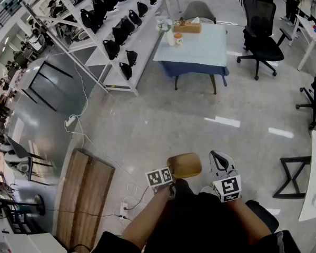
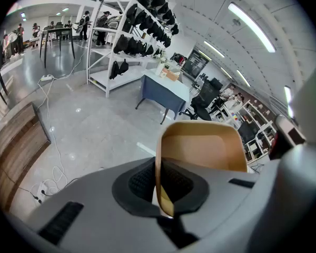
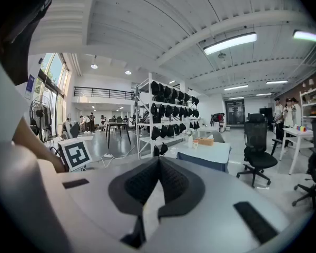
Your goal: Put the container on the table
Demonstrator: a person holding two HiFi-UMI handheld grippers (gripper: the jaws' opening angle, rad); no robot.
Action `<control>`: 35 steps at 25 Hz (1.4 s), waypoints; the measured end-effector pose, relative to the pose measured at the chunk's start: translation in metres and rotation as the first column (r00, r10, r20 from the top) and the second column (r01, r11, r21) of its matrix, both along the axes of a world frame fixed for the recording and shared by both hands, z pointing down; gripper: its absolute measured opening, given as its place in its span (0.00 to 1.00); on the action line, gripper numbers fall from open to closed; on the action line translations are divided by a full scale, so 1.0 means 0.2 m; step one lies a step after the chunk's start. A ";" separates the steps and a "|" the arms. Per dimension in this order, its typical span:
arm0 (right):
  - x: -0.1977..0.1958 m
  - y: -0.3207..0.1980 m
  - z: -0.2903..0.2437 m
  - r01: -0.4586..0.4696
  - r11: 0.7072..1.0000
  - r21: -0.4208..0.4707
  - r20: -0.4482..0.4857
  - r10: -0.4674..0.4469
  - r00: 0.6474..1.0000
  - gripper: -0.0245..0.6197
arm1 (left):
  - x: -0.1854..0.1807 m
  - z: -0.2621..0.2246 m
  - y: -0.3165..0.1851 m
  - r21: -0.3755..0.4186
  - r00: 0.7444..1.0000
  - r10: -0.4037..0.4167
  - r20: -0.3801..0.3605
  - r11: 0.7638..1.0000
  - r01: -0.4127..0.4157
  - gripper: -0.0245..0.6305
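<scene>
Only its own view shows the left gripper point(image 2: 159, 186) pinching a side wall of the container point(image 2: 203, 152); the head view hides that grip. The right gripper point(image 3: 158, 162) has its jaws together, empty.

The left gripper point(image 2: 159, 165) and right gripper point(image 3: 158, 162) are grey with black ribbed pads point(image 3: 177, 181).

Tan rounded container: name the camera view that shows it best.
Left gripper view: the tan rounded container fills the centre, its wall pinched in the left claw. Head view shows only its top from above; right gripper view shows none of it.
</scene>
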State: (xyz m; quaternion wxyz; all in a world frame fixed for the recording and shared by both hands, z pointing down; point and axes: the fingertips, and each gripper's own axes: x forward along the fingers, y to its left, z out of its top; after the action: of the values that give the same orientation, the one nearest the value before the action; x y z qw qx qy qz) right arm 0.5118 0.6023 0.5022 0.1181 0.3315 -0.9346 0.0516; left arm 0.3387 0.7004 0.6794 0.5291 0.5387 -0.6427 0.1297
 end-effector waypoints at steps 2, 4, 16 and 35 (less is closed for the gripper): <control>-0.04 0.01 0.00 0.011 1.000 -0.002 0.006 -0.011 1.000 0.04 | -0.02 -0.01 0.01 0.001 1.000 -0.008 -0.001 1.000 0.008 0.05; -0.08 0.02 -0.01 0.017 1.000 -0.008 0.015 -0.017 1.000 0.04 | -0.05 -0.02 0.03 0.003 1.000 -0.017 0.000 1.000 0.017 0.05; -0.55 0.02 0.05 0.080 0.996 -0.033 -0.017 -0.081 0.997 0.04 | -0.46 0.01 0.09 -0.004 0.997 -0.081 -0.016 0.997 0.081 0.05; -1.62 -0.36 0.04 0.057 0.996 -0.068 -0.110 -0.065 0.992 0.04 | -1.59 0.03 -0.29 0.016 0.996 -0.078 -0.049 0.997 0.078 0.05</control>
State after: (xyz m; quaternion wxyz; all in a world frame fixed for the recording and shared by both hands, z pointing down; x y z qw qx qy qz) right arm 0.1869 0.5302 0.5105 0.1825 0.3011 -0.9341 0.0597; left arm 0.0202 0.6428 0.6853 0.5440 0.5210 -0.6515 0.0901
